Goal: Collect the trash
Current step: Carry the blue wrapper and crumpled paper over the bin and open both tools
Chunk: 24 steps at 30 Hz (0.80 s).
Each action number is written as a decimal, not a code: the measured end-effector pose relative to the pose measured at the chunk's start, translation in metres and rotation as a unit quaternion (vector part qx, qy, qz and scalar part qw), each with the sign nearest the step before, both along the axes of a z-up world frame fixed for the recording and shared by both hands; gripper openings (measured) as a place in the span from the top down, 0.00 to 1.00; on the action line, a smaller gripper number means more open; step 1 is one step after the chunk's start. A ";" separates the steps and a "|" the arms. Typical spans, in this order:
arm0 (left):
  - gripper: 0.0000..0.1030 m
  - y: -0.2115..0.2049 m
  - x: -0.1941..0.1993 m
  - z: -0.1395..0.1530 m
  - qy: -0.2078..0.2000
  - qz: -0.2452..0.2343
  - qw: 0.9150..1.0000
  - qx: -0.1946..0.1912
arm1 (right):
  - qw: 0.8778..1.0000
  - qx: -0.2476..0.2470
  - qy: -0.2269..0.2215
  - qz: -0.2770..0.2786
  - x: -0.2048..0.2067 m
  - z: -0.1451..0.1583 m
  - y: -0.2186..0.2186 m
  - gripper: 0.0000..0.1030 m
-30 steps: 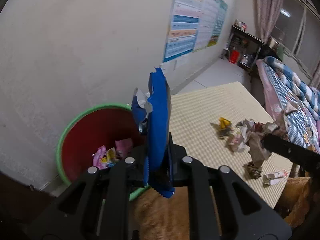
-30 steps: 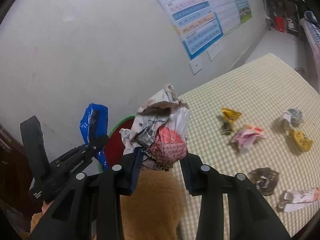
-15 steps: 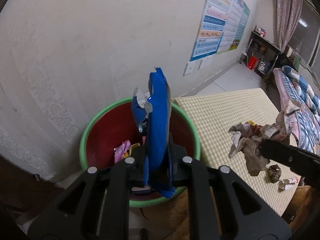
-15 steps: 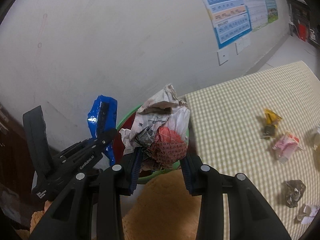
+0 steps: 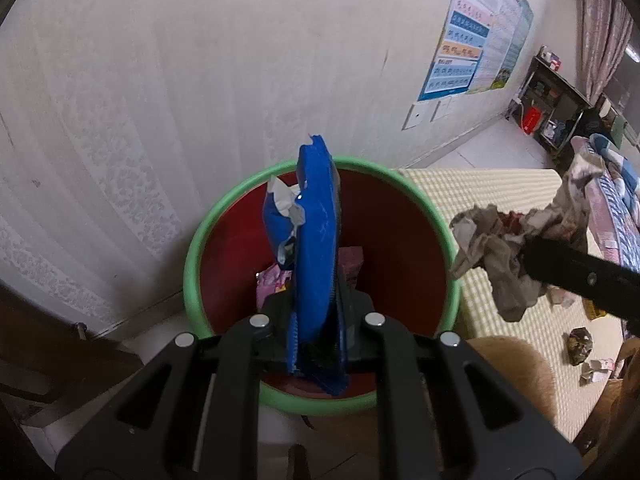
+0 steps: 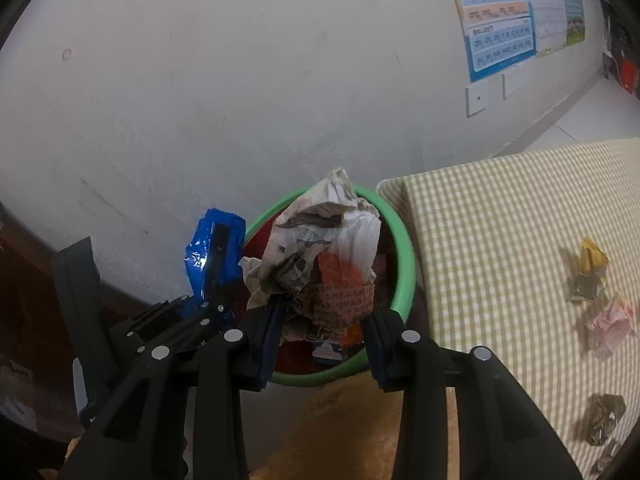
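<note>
Blue and shiny, a flat crinkly snack wrapper [image 5: 316,240] is standing up tall between the black fingers of the left hand-held gripper [image 5: 316,344]. The fingers are pressed tight on its bottom end, pinching it. Its top edge is torn and jagged, and a bit of white and silver is puffing out at its 9 o'clock side. Right behind it is sitting a round bucket [image 5: 224,216] with a smooth green rim and dark red walls inside. Pink and yellow wrappers [image 5: 276,280] are lying at the bottom of the bucket.

The right hand-held gripper [image 6: 324,320] is pinching a big crumpled ball of paper [image 6: 324,252]. The ball is wrinkly and lumpy, grey and white like newspaper, with a red patch and some printed writing low down. The fingers are spread partway, pressing on both sides of the ball. In the right wrist view the ball is hanging in front of the bucket's mouth, and the blue wrapper is showing at 9 o'clock from it.

At 3 o'clock from the bucket a table [image 6: 500,240] is wearing a checked cloth of yellow-green and white squares. More small trash is lying on it: a yellow folded scrap [image 6: 594,254], a pink crumpled one [image 6: 610,322] and a dark scrunched one [image 6: 608,418]. A blue and orange chart [image 6: 498,20] is hanging on the plain white wall.
</note>
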<state>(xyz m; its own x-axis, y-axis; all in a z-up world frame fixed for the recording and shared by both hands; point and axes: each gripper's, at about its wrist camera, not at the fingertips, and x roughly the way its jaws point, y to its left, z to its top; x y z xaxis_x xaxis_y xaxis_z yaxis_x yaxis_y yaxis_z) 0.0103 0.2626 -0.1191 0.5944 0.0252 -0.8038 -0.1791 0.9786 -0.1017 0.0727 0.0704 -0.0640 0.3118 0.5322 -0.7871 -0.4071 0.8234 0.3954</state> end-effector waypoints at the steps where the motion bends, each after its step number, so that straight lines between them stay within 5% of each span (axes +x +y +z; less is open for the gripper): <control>1: 0.87 0.002 0.000 -0.002 0.002 0.002 1.000 0.000 | 1.000 -0.002 0.000 0.003 0.002 -0.001 0.003 0.65; 9: 0.84 0.007 0.002 -0.009 0.013 0.017 1.000 0.003 | 0.999 -0.015 -0.003 0.028 0.007 -0.014 0.022 0.62; 10: 0.81 0.008 0.002 -0.009 0.013 0.023 1.000 0.007 | 0.999 -0.014 -0.004 0.031 0.006 -0.015 0.024 0.57; 12: 0.55 0.010 0.002 -0.010 0.013 0.027 1.000 0.005 | 0.999 -0.012 -0.006 0.033 0.006 -0.016 0.025 0.52; 16: 0.48 0.009 0.001 -0.008 0.010 0.032 0.999 0.010 | 1.000 0.004 -0.006 0.023 0.004 -0.016 0.016 0.47; 19: 0.48 0.003 0.000 -0.005 0.007 0.022 1.000 0.008 | 1.000 0.003 -0.009 0.020 -0.003 -0.011 -0.008 0.47; 24: 0.48 -0.019 0.001 0.003 -0.004 -0.007 1.000 0.002 | 0.997 -0.077 -0.025 -0.007 -0.037 -0.010 -0.097 0.47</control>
